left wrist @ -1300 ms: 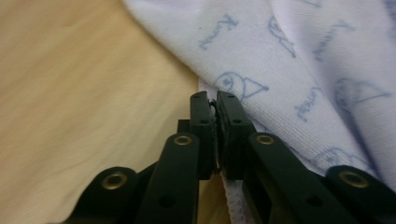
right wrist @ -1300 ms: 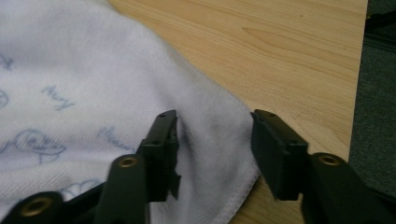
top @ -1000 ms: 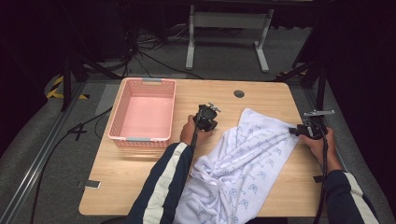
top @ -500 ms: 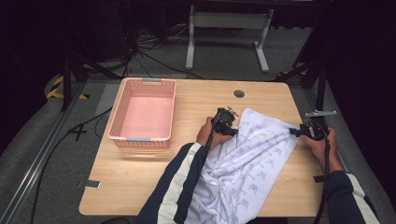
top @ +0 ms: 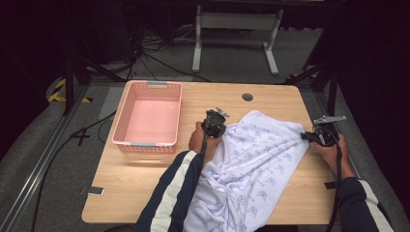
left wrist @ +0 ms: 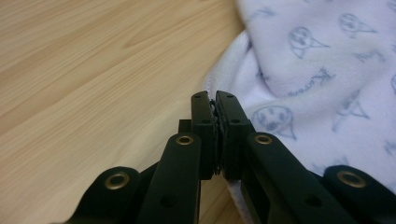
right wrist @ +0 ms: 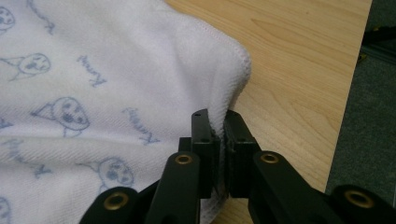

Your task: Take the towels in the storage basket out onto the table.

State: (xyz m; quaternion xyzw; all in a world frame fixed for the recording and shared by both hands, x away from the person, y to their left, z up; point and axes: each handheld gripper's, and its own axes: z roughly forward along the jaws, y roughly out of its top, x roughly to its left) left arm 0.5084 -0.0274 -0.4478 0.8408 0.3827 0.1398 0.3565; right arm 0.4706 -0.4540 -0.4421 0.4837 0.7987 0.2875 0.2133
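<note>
A white towel [top: 261, 154] printed with small grey figures lies crumpled on the wooden table [top: 140, 183] and hangs over its near edge. My left gripper [top: 221, 126] sits at the towel's far left edge. Its jaws have just been closing, and in the left gripper view they [left wrist: 215, 100] stand pressed together on the towel's hem [left wrist: 327, 56]. My right gripper [top: 307, 137] is at the towel's right corner. Its jaws have also just been closing, and in the right gripper view they [right wrist: 215, 119] pinch the stitched corner of the towel [right wrist: 116, 70].
A pink plastic basket [top: 145, 144] stands at the table's left with nothing in it. A round cable hole [top: 247, 96] sits near the far edge. Bare wood [left wrist: 93, 70] lies left of the towel. The table's right edge [right wrist: 345, 93] is close to my right gripper.
My left gripper went right to the towel's edge, then came back left with that edge drawn along. Both grippers' jaws closed. The right hand stayed in place.
</note>
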